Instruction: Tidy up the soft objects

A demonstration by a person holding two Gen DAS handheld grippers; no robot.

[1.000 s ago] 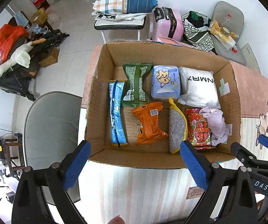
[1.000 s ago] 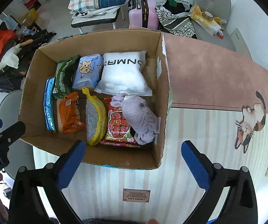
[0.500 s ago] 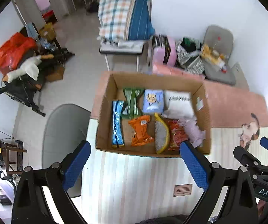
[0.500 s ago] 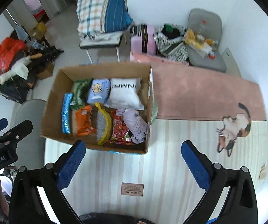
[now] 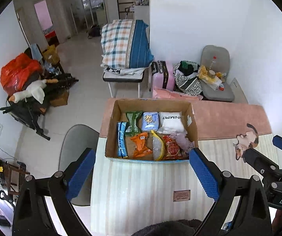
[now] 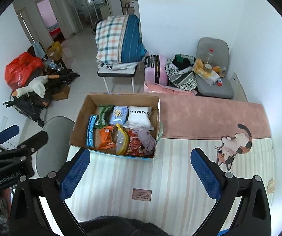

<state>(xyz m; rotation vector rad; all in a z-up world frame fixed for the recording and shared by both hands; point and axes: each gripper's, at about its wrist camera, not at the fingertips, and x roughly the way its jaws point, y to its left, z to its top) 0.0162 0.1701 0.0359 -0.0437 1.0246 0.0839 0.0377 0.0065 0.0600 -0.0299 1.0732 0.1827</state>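
Looks like the packing step is basically done: the left gripper point(image 5: 141, 174) hangs wide open and empty, near side of the cardboard box point(image 5: 109, 137) on the tabletop point(image 5: 141, 186). Inside sit soft packs, a white pillow point(image 5: 171, 123) and purple cloth point(image 5: 182, 140). The right gripper point(image 6: 141, 174) is spread open too, holding nothing. Next move is probably just stepping away.

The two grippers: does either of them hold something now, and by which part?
Nothing is held. The left gripper and the right gripper both have their jaws wide open above the mat, apart from the box.
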